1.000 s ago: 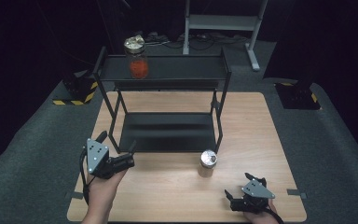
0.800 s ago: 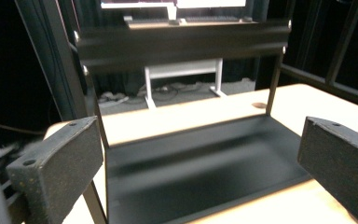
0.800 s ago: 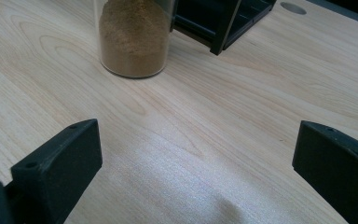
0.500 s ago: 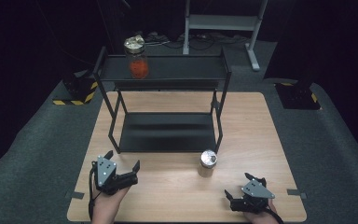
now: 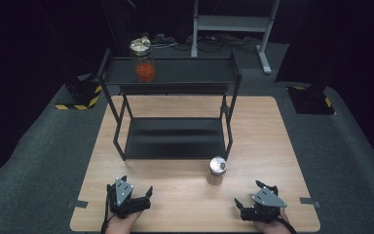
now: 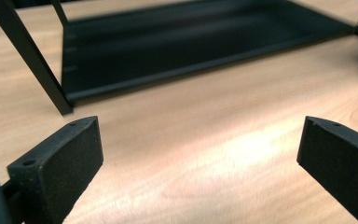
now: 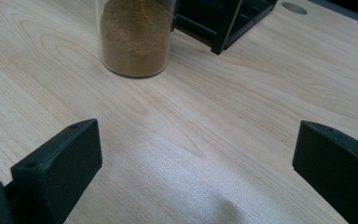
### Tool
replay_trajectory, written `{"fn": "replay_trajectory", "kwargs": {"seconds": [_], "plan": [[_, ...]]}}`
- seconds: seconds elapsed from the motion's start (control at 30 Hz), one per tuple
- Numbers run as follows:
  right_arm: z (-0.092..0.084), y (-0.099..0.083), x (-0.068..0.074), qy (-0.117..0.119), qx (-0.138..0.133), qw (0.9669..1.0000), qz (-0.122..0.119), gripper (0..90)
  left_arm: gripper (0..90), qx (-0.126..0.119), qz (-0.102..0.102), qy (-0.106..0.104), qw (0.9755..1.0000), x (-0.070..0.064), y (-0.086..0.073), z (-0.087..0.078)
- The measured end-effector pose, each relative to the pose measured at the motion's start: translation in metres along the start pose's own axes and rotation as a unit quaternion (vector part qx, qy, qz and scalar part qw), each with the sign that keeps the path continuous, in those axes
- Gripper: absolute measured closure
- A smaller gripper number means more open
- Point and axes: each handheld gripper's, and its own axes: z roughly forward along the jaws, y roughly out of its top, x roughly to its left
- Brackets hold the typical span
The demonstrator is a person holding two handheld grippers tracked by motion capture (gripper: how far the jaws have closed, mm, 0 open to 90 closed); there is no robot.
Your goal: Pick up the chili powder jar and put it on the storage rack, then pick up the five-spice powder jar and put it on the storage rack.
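Clear jar (image 7: 135, 37) of brown powder

so the base is a light wooden table (image 5: 268, 131) with visible grain, sitting on grey carpet. a black two-tier metal rack (image 5: 173, 139) stands on the far half of it, legs planted right on the wood. its lower shelf (image 6: 186, 44) is a dark flat tray sitting just above the tabletop, bare. the top shelf (image 5: 190, 73) carries a glass jar with orange-red stuff in it (image 5: 143, 66) at its left end. a second jar, brown powder inside (image 7: 135, 39), silver lid, stands on the wood just beside the rack's front right leg.
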Motion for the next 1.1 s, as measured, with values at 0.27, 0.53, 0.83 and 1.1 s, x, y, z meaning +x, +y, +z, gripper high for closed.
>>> {"fn": "replay_trajectory", "kwargs": {"seconds": [0.27,0.53,0.83,1.1], "plan": [[-0.001,-0.002,-0.001,0.001,-0.006,1.0,0.007,0.4,0.6,0.027,0.059,0.02,0.9977,-0.018,-0.001,0.007],[0.0,0.0,-0.002,0.004,-0.001,0.9999,0.01,0.5,1.0,0.033,0.116,0.015,0.9926,-0.027,0.0,0.008],[0.0,-0.003,-0.002,0.001,-0.011,0.9997,0.022,0.8,1.0,0.027,0.094,-0.001,0.9952,-0.017,-0.001,0.007],[-0.008,-0.002,0.0,0.0,-0.022,0.9994,0.025,1.5,1.0,0.026,0.095,-0.008,0.9951,-0.015,-0.002,0.007]]}}
